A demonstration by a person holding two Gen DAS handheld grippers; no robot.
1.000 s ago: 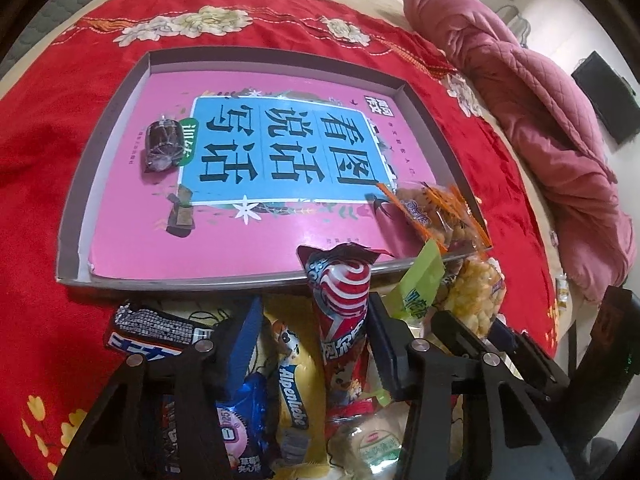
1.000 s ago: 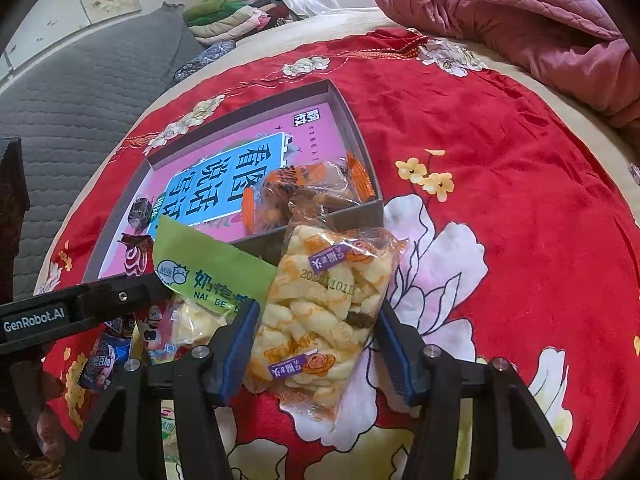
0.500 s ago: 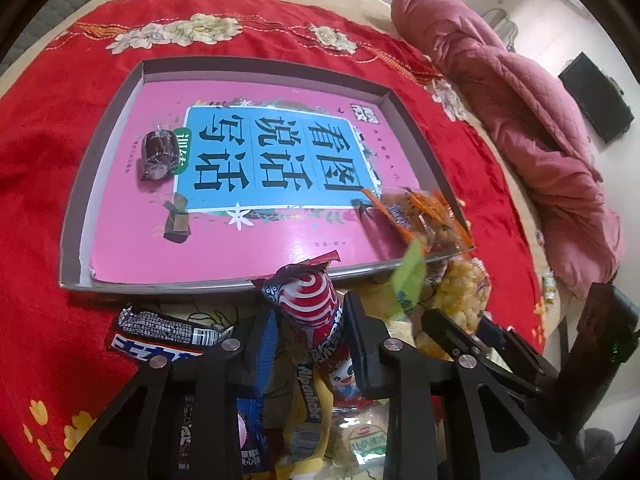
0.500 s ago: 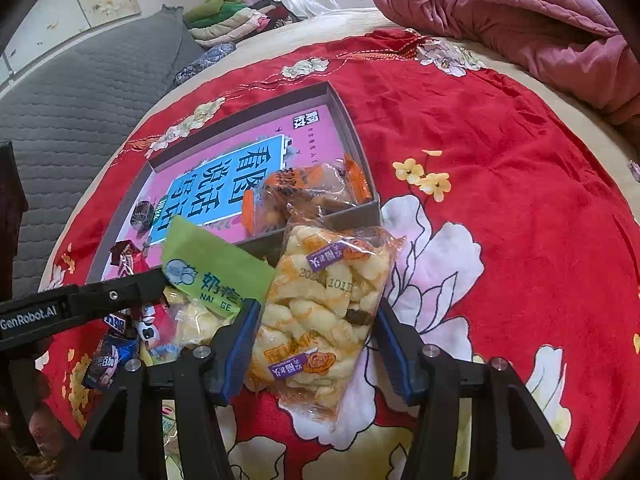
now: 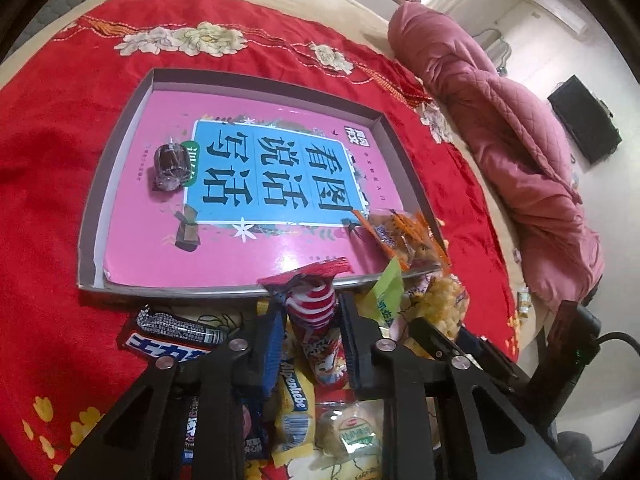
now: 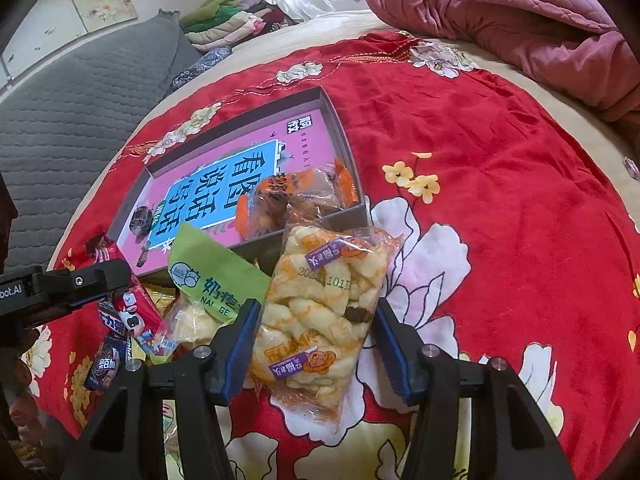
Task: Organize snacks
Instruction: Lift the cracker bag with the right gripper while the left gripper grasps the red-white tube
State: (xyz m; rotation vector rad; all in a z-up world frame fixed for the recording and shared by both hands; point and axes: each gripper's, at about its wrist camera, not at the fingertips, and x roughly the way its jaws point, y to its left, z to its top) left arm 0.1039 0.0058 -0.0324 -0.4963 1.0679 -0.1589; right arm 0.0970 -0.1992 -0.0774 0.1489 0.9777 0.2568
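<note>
Beside tray (image 5: 240, 292), left tongs (image 5: 310, 340) just clenched on red packet (image 5: 314, 312), right tongs (image 6: 316, 344) loosely straddling twist bag (image 6: 320, 300)

Both wrist cams look down, close up; share grey box (image 5: 120, 168) (image 6: 352, 152).

You see a plush red cloth (image 5: 48, 184) under a matt grey cardboard tray (image 5: 120, 148) lined with glossy pink printed paper. The red striped packet (image 5: 316, 320) is shiny foil; the puffed-snack bag (image 6: 320, 304) is clear crinkly plastic; the quilt (image 6: 500, 12) looks softly stitched.
</note>
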